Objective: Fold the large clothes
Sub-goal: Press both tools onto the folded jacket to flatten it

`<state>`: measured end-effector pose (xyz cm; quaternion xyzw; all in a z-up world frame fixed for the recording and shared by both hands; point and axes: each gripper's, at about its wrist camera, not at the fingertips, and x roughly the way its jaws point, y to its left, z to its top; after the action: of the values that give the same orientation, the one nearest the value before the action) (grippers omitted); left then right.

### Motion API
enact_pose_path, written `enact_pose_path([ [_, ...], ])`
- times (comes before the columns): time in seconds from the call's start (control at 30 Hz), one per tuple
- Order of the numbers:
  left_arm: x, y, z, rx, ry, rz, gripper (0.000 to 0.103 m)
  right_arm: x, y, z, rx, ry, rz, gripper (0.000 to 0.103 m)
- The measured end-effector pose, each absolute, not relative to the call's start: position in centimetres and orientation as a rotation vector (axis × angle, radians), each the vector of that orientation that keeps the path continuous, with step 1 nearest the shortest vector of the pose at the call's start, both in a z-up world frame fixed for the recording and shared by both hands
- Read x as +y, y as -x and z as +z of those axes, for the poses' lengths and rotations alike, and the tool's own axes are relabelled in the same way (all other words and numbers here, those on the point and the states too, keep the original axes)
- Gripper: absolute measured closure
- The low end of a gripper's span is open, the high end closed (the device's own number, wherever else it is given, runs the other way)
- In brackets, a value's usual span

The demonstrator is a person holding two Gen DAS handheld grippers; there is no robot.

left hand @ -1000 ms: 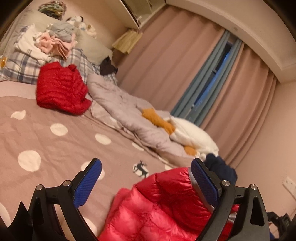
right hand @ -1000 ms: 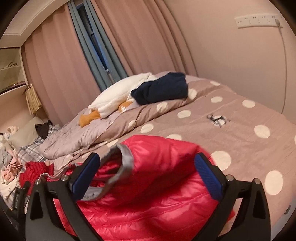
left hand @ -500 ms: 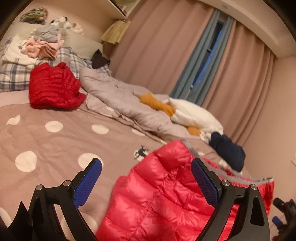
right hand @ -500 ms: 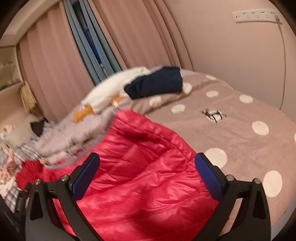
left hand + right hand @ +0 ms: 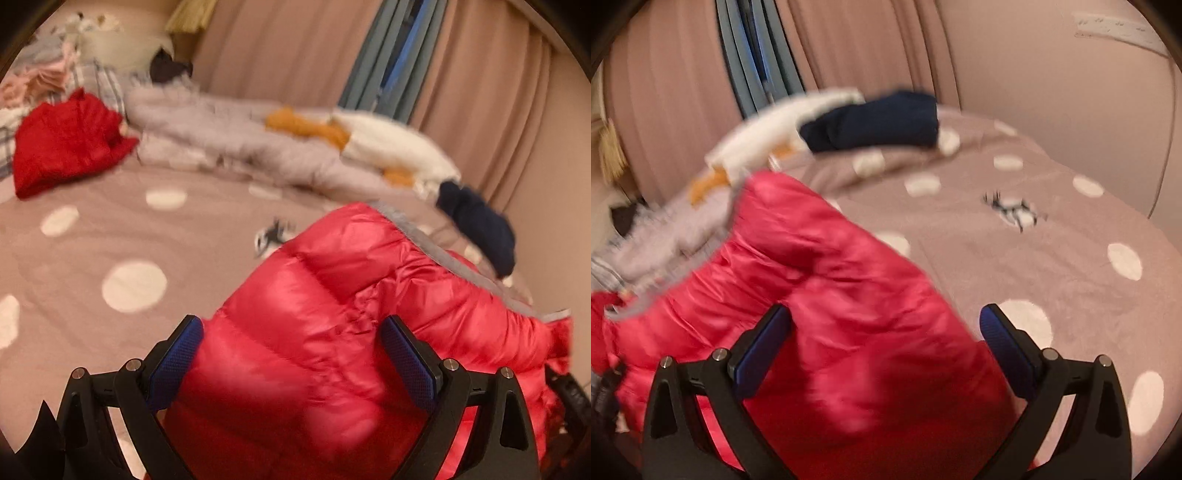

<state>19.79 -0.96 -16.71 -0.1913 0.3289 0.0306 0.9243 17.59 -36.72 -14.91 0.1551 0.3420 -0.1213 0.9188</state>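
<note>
A bright red puffer jacket with a grey lining edge lies spread on the brown polka-dot bed; it also shows in the right wrist view. My left gripper is open, its blue pads wide apart, just above the jacket's near part. My right gripper is open too, hovering over the jacket's near right part. Neither holds any cloth. Both views are blurred by motion.
A second red jacket lies at the far left by plaid pillows and a clothes pile. A grey quilt, a white and orange plush and a dark navy garment line the far side by the curtains. The polka-dot cover stretches right.
The jacket has spread flatter across the bed. Both open grippers have moved forward and lower over it, so it fills more of each view.
</note>
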Motion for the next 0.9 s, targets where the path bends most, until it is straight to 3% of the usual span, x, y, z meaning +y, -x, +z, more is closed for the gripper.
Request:
enact_pose_path([
  [0.1, -0.3, -20.9, -19.0, 0.74, 0.481, 0.021, 0.002, -39.5, -20.0, -20.2, 0.848, -0.493, -0.189, 0.0],
  [0.17, 0.0, -20.9, -19.7, 0.73, 0.526, 0.0, 0.002, -40.9, -20.0, -21.6, 0.826, -0.593, -0.183, 0.0],
  [0.37, -2.1, -20.3, -19.5, 0.711, 0.405, 0.085, 0.001, -39.3, -20.0, -21.3, 0.824, -0.489, -0.244, 0.0],
  [0.9, -1.3, -21.0, -19.7, 0.705, 0.425, 0.073, 0.001, -39.4, -20.2, -21.5, 0.8, -0.492, -0.245, 0.0],
])
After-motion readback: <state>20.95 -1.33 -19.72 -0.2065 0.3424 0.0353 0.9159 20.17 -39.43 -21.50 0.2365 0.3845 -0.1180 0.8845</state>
